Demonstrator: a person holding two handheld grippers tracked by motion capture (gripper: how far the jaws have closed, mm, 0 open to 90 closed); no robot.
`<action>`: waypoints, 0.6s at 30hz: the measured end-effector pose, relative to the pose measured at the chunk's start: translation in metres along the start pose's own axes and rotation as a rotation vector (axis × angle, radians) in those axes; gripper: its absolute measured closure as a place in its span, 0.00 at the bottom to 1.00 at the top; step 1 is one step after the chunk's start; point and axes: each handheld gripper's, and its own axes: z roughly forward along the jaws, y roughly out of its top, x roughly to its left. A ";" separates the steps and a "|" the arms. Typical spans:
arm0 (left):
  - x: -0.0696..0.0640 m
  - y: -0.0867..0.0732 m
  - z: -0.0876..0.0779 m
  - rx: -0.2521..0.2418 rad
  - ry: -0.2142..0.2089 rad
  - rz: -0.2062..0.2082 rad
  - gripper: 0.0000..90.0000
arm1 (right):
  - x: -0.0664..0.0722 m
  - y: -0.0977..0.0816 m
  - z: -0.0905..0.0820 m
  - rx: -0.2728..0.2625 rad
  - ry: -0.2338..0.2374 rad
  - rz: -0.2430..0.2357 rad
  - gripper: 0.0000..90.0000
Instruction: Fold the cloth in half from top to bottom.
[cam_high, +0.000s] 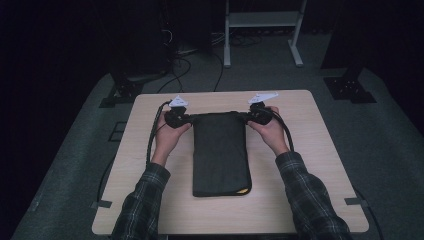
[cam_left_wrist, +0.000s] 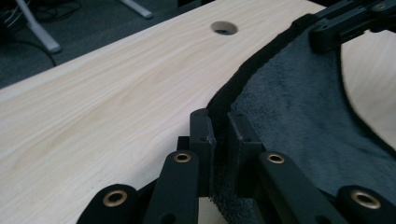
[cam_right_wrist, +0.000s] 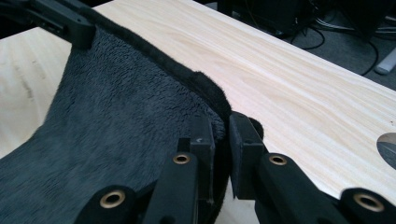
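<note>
A dark grey fleece cloth lies folded lengthwise down the middle of the light wood table, with a small yellow tag at its near right corner. My left gripper is shut on the cloth's far left corner and my right gripper is shut on its far right corner. The far edge is stretched between them, raised off the table. In the left gripper view the jaws pinch the cloth's hem. The right gripper view has the fuzzy cloth squeezed between its jaws, with the other gripper at the top left.
A round cable hole sits in the table's far edge. Beyond the table are a white desk frame, black stands and cables on the grey floor. Bare tabletop lies on both sides of the cloth.
</note>
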 end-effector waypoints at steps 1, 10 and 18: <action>-0.003 -0.001 -0.001 0.003 -0.006 0.010 0.91 | 0.001 -0.002 -0.003 -0.001 0.006 0.002 0.90; -0.020 -0.015 -0.017 -0.010 -0.087 0.075 0.91 | 0.013 -0.030 -0.021 -0.019 0.105 0.005 0.90; -0.039 -0.032 -0.032 -0.002 -0.120 0.094 0.91 | 0.033 -0.044 -0.036 -0.011 0.144 -0.039 0.90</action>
